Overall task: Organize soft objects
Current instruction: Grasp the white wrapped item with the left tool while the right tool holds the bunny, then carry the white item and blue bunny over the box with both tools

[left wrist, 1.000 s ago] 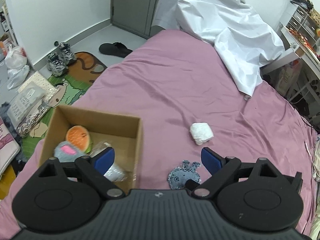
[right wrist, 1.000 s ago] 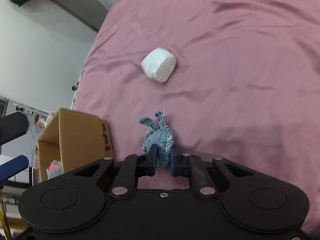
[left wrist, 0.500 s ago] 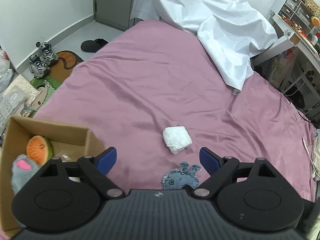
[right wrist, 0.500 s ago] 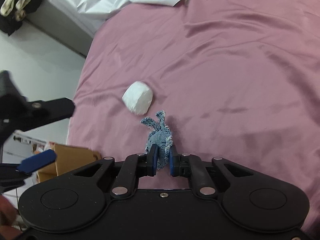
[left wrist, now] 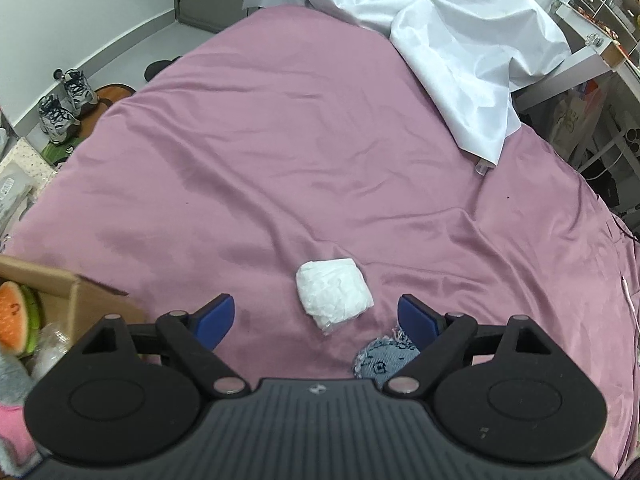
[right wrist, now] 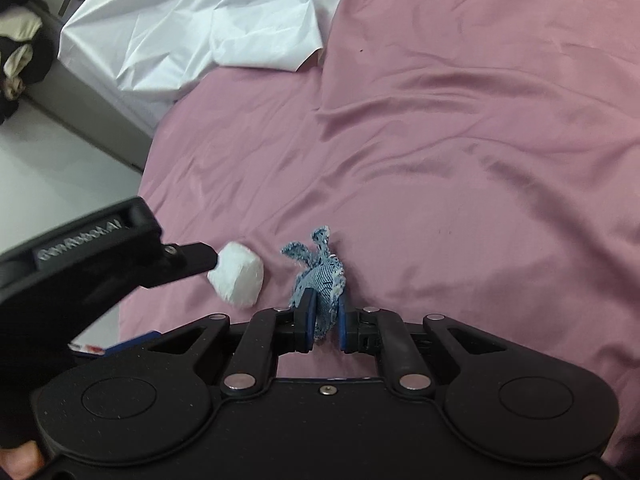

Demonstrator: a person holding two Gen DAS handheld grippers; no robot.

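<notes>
Left tool (left wrist: 316,318) stands wide apart above the pink bed (left wrist: 280,160), gripping nothing — the white wad (left wrist: 334,296) lies on the bed between and just beyond its fingertips. Right tool (right wrist: 323,314) is clamped on the denim toy (right wrist: 320,272), just beside the wad. A box (left wrist: 80,300) at the bed's left edge holds a watermelon plush (left wrist: 16,322).

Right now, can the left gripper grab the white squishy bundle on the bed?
Probably yes. The left gripper is open, and the white bundle lies on the pink bedsheet between its fingers with nothing on top. The denim toy sits beside it, pinched by the right gripper.
</notes>
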